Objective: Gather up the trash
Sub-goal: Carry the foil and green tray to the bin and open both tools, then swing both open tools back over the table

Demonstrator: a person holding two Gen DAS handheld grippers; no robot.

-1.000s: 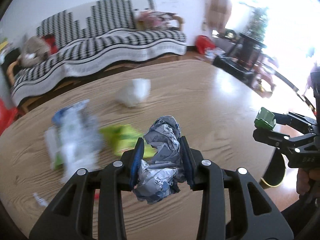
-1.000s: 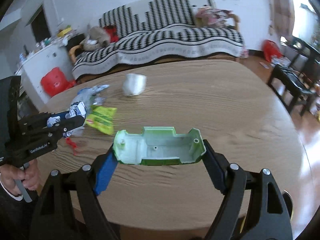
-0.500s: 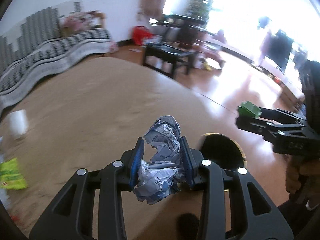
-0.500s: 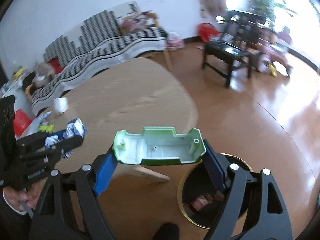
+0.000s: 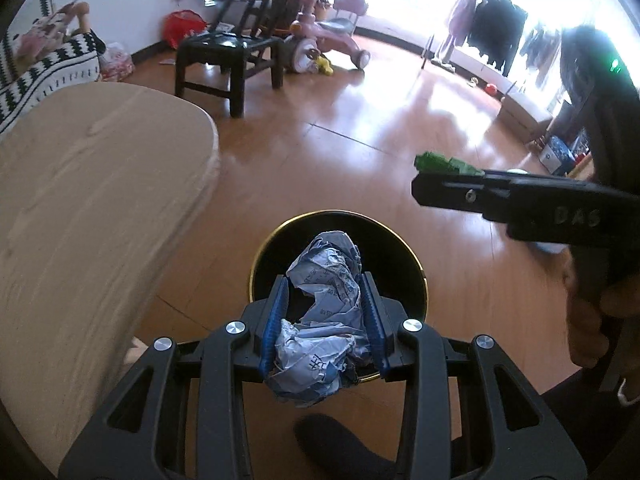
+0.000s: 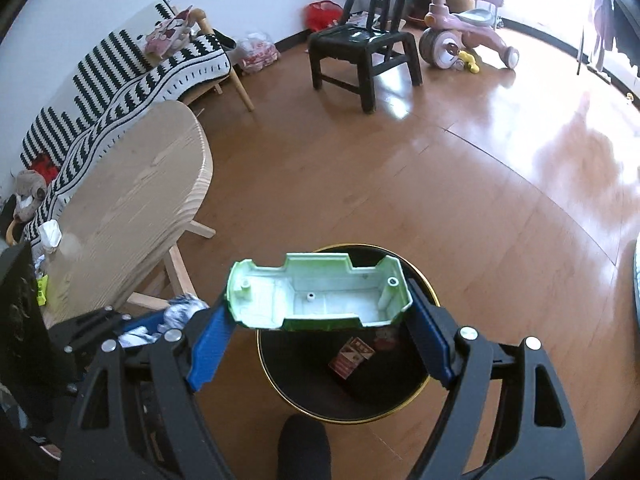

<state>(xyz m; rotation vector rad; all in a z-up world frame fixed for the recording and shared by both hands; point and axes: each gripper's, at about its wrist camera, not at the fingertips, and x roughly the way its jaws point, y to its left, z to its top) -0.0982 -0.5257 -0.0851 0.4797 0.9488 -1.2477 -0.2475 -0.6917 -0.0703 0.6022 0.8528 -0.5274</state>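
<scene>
My left gripper [image 5: 324, 320] is shut on a crumpled blue-and-white paper ball [image 5: 324, 308] and holds it above a round black bin with a gold rim [image 5: 396, 256] on the floor. My right gripper [image 6: 320, 320] is shut on a green plastic toy-car shell [image 6: 320, 296] above the same bin [image 6: 404, 384], which holds a few scraps. The right gripper also shows in the left wrist view [image 5: 448, 184], to the right of the bin. The left gripper shows in the right wrist view [image 6: 156, 326], left of the bin.
The oval wooden table [image 6: 132, 208] stands to the left, with a white tissue [image 6: 50, 234] and a yellow-green wrapper [image 6: 42, 290] on it. A black chair [image 6: 360, 48], a pink tricycle [image 6: 468, 40] and a striped sofa [image 6: 132, 76] stand further off. A dark shoe tip [image 6: 304, 440] is below the bin.
Both grippers have swung right, away from the table, and down over the bin. Each keeps its hold on its piece of trash.
</scene>
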